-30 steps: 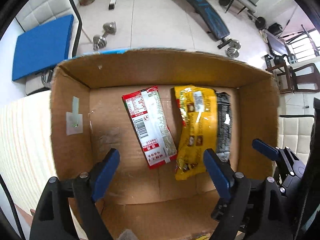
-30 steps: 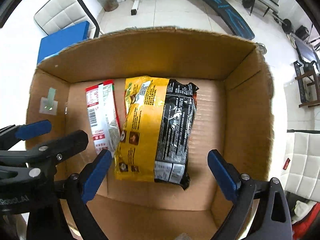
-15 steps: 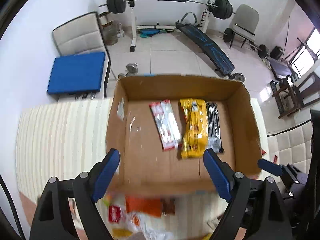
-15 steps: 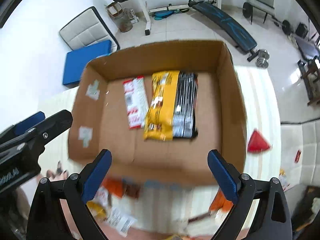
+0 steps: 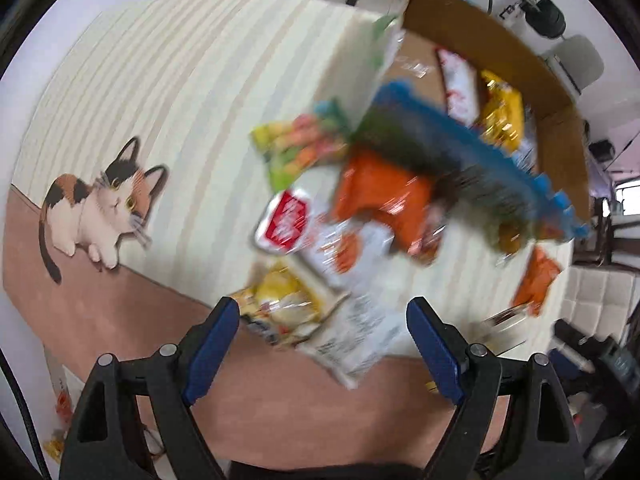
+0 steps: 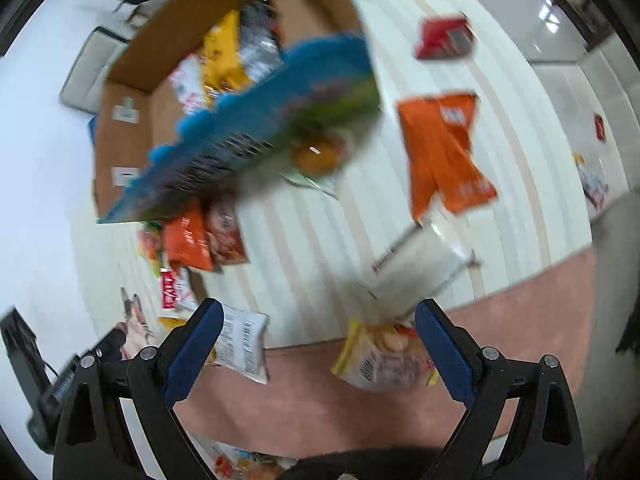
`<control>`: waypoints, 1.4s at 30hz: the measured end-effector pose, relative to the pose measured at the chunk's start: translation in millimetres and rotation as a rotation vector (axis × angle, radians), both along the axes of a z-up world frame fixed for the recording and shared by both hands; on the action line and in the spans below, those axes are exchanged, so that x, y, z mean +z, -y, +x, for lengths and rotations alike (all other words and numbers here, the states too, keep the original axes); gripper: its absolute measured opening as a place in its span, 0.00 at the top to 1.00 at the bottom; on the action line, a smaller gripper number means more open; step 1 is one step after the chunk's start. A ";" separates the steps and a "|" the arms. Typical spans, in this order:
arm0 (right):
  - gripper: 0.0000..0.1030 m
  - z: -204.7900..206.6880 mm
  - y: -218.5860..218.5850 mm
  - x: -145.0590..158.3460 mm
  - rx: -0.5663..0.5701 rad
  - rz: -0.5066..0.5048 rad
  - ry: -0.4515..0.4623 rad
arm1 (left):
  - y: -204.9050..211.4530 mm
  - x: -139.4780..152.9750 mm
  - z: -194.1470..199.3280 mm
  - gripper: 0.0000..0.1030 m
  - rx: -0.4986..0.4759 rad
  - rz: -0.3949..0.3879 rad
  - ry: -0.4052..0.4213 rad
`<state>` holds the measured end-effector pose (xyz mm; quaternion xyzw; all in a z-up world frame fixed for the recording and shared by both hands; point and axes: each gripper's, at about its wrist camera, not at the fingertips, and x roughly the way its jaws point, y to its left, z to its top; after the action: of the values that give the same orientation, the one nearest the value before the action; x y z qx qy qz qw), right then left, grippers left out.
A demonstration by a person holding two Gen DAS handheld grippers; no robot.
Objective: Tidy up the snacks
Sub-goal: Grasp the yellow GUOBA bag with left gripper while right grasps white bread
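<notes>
Both views are blurred by motion. My left gripper [image 5: 322,332] is open and empty above a heap of snack packets: a yellow packet [image 5: 280,312], a white packet [image 5: 352,332], an orange packet [image 5: 384,196] and a red-and-white one [image 5: 286,222]. The cardboard box [image 5: 560,128], with a blue printed front wall, stands beyond and holds red, yellow and black packets. My right gripper [image 6: 318,334] is open and empty over a yellow-and-white packet [image 6: 384,360] and a white packet [image 6: 240,344]. An orange packet [image 6: 444,152] lies farther right. The box also shows in the right wrist view [image 6: 124,148].
The packets lie on a cream striped mat [image 5: 180,92] with a cat picture [image 5: 96,208] and a brown border [image 5: 280,408]. A red packet [image 6: 444,38] lies far right of the box. A grey chair [image 6: 86,76] stands behind the box.
Both grippers have pulled back out of the box and swung down toward the loose packets on the mat. Both stay open and empty.
</notes>
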<state>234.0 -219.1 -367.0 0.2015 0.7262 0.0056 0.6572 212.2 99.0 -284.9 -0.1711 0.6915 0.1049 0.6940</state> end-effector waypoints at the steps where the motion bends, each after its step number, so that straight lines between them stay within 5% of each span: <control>1: 0.04 -2.1 0.9 -2.9 -0.002 -0.011 -0.010 | 0.8 -3.4 -7.0 0.17 -0.018 -0.006 -0.003; 9: 0.04 -19.0 4.2 -33.8 -0.016 -0.064 -0.083 | 3.6 -53.0 -19.0 0.17 -0.317 0.095 -0.065; 16: 0.04 -21.3 3.6 -47.0 -0.043 -0.078 -0.111 | 24.5 -89.7 -15.6 0.17 -0.504 0.031 -0.128; 26: 0.07 -5.1 23.6 -100.7 -0.244 -0.078 -0.220 | 14.5 -108.9 -9.9 0.17 -0.393 -0.023 -0.144; 28: 0.30 -4.8 22.9 -115.1 -0.256 -0.079 -0.262 | 8.4 -110.2 -10.9 0.17 -0.377 -0.033 -0.147; 31: 0.38 0.7 6.8 -114.4 -0.151 -0.126 -0.239 | 7.2 -112.8 -11.5 0.17 -0.374 -0.037 -0.145; 37: 0.41 5.6 -60.9 -109.4 0.286 -0.268 -0.172 | 2.1 -111.0 -13.3 0.17 -0.384 -0.024 -0.149; 42: 0.39 4.2 -72.5 -110.3 0.308 -0.281 -0.177 | 14.7 -115.1 -11.7 0.22 -0.383 -0.004 -0.138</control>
<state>238.2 -146.6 -477.3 -0.0058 0.7969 -0.0129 0.6039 200.4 84.3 -400.0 -0.0303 0.7576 -0.0187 0.6518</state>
